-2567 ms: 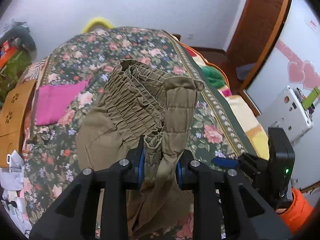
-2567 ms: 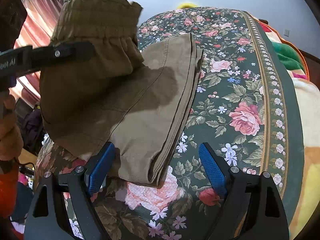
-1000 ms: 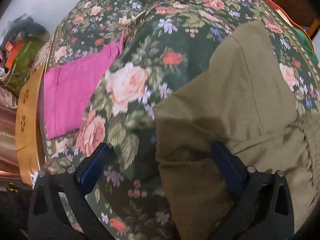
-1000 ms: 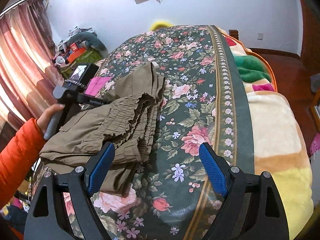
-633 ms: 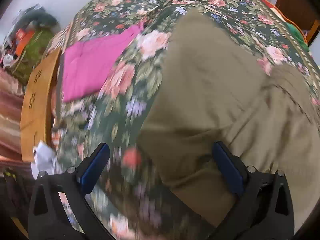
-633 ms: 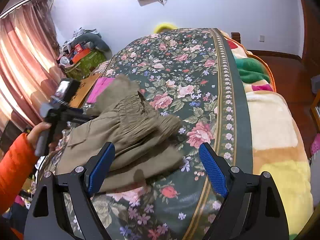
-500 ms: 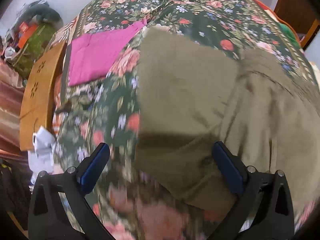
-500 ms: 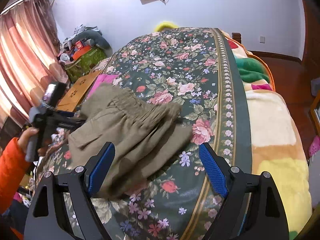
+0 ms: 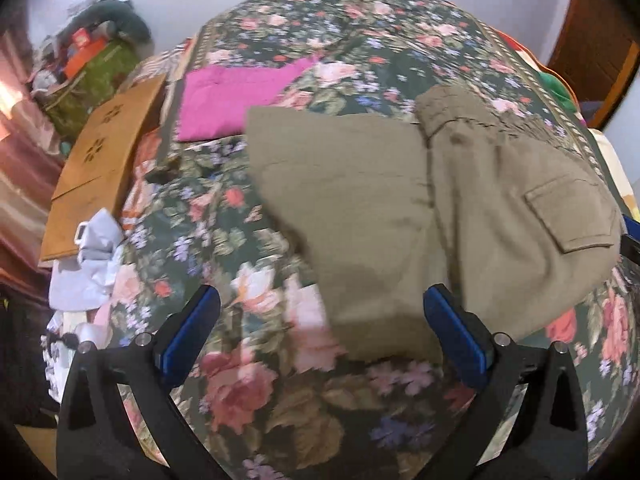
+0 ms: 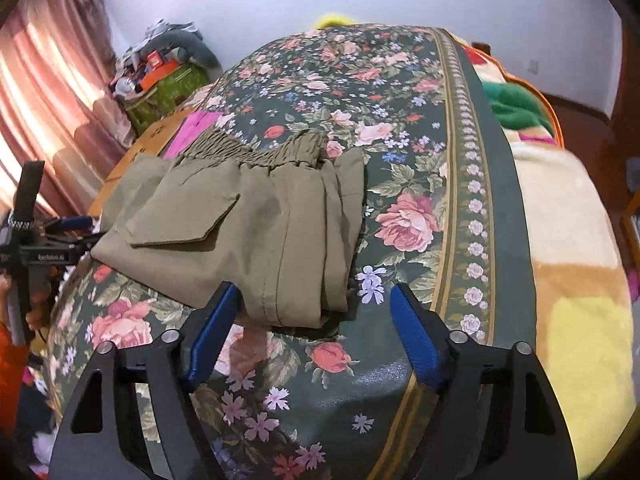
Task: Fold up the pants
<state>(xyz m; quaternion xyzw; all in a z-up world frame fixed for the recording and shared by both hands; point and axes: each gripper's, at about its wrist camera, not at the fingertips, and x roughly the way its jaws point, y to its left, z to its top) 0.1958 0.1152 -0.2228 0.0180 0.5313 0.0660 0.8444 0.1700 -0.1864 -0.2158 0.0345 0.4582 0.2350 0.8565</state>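
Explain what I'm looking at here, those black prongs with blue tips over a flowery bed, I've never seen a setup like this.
No robot here: a person holds a handheld claw in each hand, and each claw carries a wide-angle camera looking along its two fingers. One picture comes from the left claw, the other from the right claw. The black prongs with blue pads are the claw fingers. On the floral bedspread lie olive pants, already folded into a bundle, with a pink cloth beyond them. Neither claw holds anything: the left stands open at the pants' edge, and the right is closing, its pads not yet pressing the fabric between them.
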